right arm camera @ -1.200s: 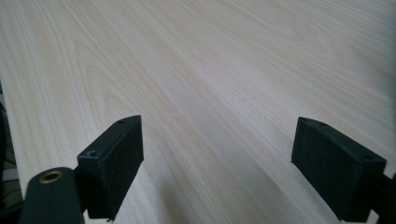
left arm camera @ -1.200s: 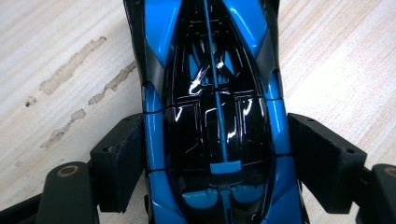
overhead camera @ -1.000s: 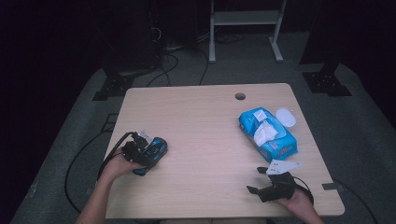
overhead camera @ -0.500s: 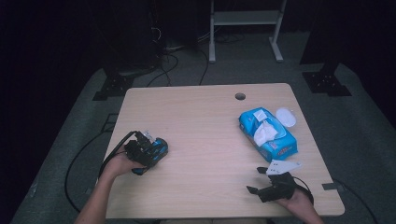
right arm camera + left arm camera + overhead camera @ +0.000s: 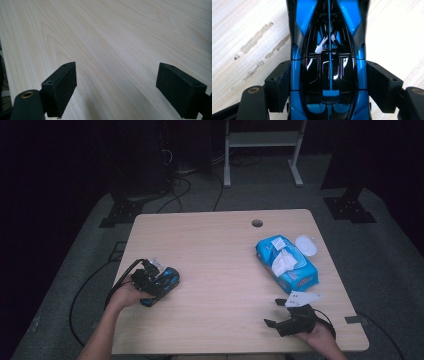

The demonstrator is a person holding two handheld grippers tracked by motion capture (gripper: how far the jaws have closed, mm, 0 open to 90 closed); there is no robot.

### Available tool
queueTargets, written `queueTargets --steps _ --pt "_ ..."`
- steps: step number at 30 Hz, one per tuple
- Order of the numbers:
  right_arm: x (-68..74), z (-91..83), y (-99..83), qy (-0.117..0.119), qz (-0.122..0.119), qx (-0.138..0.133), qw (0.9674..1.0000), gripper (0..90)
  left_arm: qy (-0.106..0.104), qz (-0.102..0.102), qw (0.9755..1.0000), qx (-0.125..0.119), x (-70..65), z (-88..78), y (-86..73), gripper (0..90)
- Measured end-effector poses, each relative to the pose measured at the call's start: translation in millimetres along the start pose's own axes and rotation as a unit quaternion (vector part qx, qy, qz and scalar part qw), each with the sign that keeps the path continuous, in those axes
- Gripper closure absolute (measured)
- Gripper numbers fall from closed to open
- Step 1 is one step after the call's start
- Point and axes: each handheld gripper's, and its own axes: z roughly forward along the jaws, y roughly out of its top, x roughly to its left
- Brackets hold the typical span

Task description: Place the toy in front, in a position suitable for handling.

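Observation:
A blue and black toy car lies on the wooden table near its left edge. My left gripper holds it from the left. In the left gripper view both black pads press on the sides of the car; the jaws have just been closing on it. My right gripper rests at the table's front right, pointing left. It stands open over bare wood, with nothing between its jaws.
A blue pack of wet wipes with a white wipe sticking out lies at the right, a white round lid beside it. A cable hole sits near the far edge. Dark smudges mark the wood left of the car.

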Motion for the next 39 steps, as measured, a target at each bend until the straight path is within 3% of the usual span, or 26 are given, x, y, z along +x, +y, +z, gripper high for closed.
queueTargets --steps 3,10,14,18,24,26,28,29,39 --pt "0.1 0.2 0.0 0.000 -0.001 0.000 1.0000 15.9 0.007 0.011 0.9998 0.014 -1.4 1.0 -0.3 26.8" --pt "0.4 0.2 0.2 0.001 -0.002 0.000 1.0000 15.9 -0.005 0.012 0.9995 0.028 1.4 3.3 -2.8 26.7" --pt "0.2 0.6 0.2 0.001 -0.002 0.001 1.0000 15.9 -0.009 0.023 0.9992 0.031 2.7 3.8 -2.1 26.2" --pt "0.1 0.7 0.3 0.001 -0.002 0.002 1.0000 15.9 -0.006 0.049 0.9976 0.049 0.8 8.2 1.1 24.3" --pt "0.0 0.4 0.2 0.001 -0.003 0.001 1.0000 15.9 -0.003 0.041 0.9978 0.051 0.8 7.3 1.9 25.9" --pt "-0.2 0.0 0.2 0.001 -0.003 0.001 1.0000 15.9 0.012 0.041 0.9979 0.048 -0.1 6.6 2.4 26.0" --pt "-0.5 -0.2 0.0 0.000 -0.002 0.001 1.0000 15.9 0.012 0.038 0.9982 0.045 -0.1 5.5 2.7 26.0" --pt "-0.7 -0.1 -0.1 0.001 -0.001 0.001 1.0000 15.9 -0.002 0.034 0.9987 0.038 0.3 3.9 3.3 26.0" --pt "-0.6 0.0 0.1 0.000 -0.001 0.001 1.0000 15.9 -0.002 0.030 0.9994 0.018 -1.3 -5.0 7.5 26.0"
